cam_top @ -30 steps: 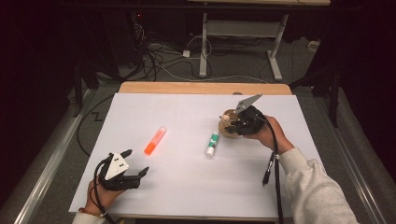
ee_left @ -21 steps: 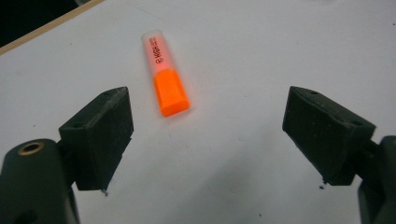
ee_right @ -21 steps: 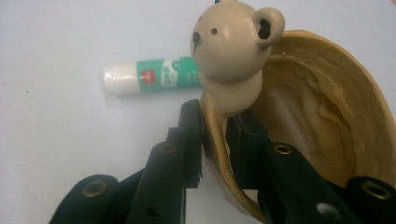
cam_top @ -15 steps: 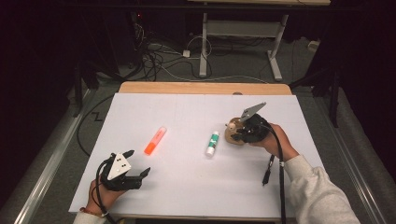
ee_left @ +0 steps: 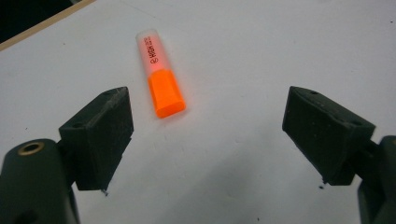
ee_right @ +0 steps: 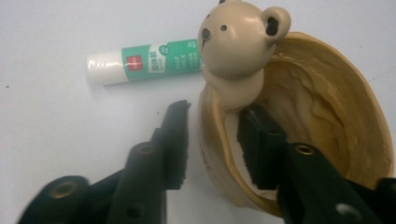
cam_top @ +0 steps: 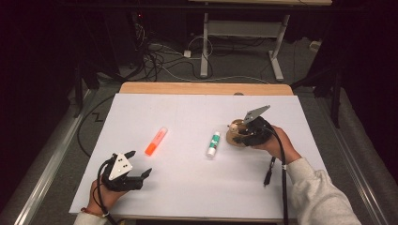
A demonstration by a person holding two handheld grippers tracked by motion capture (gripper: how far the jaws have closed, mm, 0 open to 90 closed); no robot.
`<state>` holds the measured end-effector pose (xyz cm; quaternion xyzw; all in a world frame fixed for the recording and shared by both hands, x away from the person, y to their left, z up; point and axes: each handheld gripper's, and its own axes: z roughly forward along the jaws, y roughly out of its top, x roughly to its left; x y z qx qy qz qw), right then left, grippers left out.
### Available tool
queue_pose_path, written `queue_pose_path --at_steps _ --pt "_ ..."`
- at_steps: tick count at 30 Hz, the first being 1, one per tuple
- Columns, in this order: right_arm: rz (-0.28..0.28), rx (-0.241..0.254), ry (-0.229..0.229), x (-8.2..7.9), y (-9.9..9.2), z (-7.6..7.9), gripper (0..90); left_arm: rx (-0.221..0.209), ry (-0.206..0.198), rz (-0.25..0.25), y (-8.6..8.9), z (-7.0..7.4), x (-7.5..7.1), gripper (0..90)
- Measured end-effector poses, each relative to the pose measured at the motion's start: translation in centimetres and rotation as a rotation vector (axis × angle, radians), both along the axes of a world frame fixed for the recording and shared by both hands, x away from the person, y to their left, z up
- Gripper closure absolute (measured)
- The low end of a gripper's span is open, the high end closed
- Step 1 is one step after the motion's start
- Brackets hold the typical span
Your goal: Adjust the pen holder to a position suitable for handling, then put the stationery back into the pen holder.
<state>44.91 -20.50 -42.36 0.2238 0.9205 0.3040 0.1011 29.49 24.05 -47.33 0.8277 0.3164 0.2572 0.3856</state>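
A tan wooden bowl with a bear-head figure on its rim rests on the white sheet at the right. My right gripper straddles its near wall, one jaw inside and one outside. A thin gap shows beside the outer jaw, so the gripper stands slightly open. A green-and-white glue stick lies just left of the bowl. An orange highlighter lies at centre left. My left gripper is wide open, short of the highlighter, holding nothing.
The white sheet covers most of the wooden table. The right gripper's cable trails on the sheet near the front right. Beyond the table lie floor cables and desk legs.
The right gripper carried the bowl a short way toward the person and set it down, then its jaws eased apart. The left gripper stayed put.
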Motion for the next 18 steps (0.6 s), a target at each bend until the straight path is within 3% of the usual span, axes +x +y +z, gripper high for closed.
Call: queue_pose_path --at_steps 3,6,9,12,13,14,16,18 --pt "-0.031 -0.008 -0.018 -0.3 -0.1 0.1 51.6 0.003 0.007 -0.008 -0.1 -0.1 0.1 15.8" --pt "-0.052 0.017 -0.047 -0.6 -0.5 0.7 46.3 0.001 0.006 -0.010 -0.2 -0.1 0.2 15.8" --pt "-0.079 0.030 -0.100 -1.2 -0.9 1.4 41.6 0.002 0.005 -0.013 -0.3 0.0 0.2 15.8" --pt "-0.071 0.065 -0.173 -2.3 -1.2 2.1 39.6 0.003 0.006 -0.015 -0.3 0.0 0.3 15.8" --pt "-0.071 0.065 -0.173 -2.3 -1.2 2.1 39.6 0.003 0.006 -0.014 -0.3 -0.1 0.3 15.8" --pt "-0.082 0.074 -0.229 -3.3 -1.4 2.3 37.8 0.003 0.006 -0.014 -0.3 0.0 0.3 15.8" --pt "-0.094 0.087 -0.250 -3.8 -1.6 2.3 37.2 0.007 0.007 -0.015 -0.4 0.0 0.3 15.8" --pt "-0.119 0.133 -0.295 -5.0 -2.2 2.3 35.2 0.008 0.007 -0.017 -0.4 0.0 0.3 15.8"
